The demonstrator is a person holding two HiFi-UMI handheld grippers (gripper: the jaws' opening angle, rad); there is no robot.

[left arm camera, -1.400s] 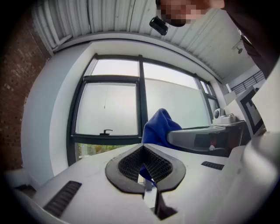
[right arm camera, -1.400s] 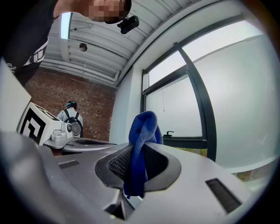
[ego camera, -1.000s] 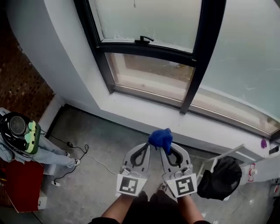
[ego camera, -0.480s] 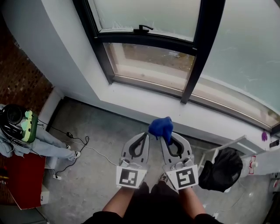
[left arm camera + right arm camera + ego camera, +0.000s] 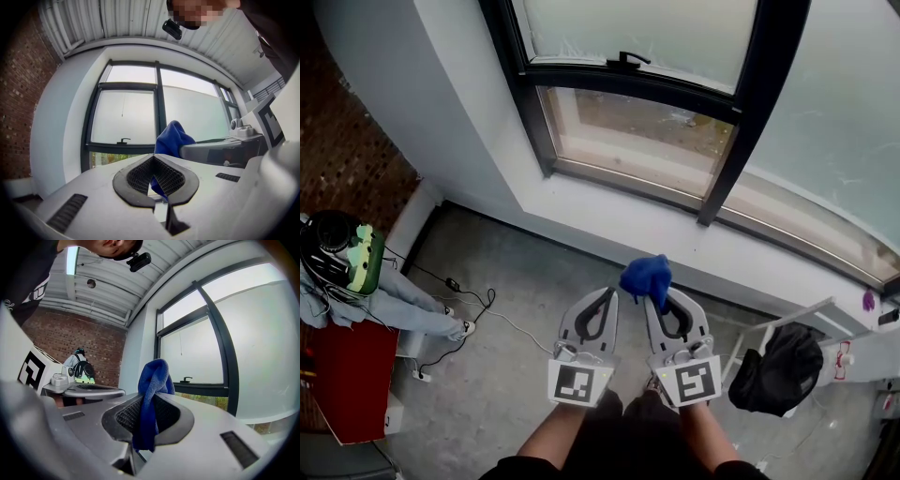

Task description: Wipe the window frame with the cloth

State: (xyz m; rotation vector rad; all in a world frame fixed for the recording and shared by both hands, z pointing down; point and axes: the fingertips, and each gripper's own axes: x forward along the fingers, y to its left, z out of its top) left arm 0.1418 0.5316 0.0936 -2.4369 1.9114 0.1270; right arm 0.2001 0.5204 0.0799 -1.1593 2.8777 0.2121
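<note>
Jaws, right: pressed onto the blue cloth (image 5: 152,380). We see the right gripper (image 5: 149,398) pinching it between the ribbed pads, with a bunched fold standing above the tips and a tail hanging below.
Jaws, left: pressed together at the tips on the left gripper (image 5: 153,157). A sliver of blue shows through the gap lower between the pads, and we cannot tell whether it is caught there or only seen behind.
Grippers: side by side in the head view, low in the middle, nearly touching and tips pointing toward the window.
Cloth position: well short of the window frame (image 5: 628,82) and not touching it. It sits over the concrete floor (image 5: 506,375), just in front of the white sill (image 5: 609,220).
Window: dark frame with a horizontal bar carrying a black handle (image 5: 628,62). A vertical post (image 5: 741,122) runs down to the sill on the right. We note frosted panes above and a clearer lower pane.
Surroundings: black cable (image 5: 478,314) trailing on the floor at left, a black bag (image 5: 783,370) at right, and a brick wall (image 5: 347,159) at far left.
</note>
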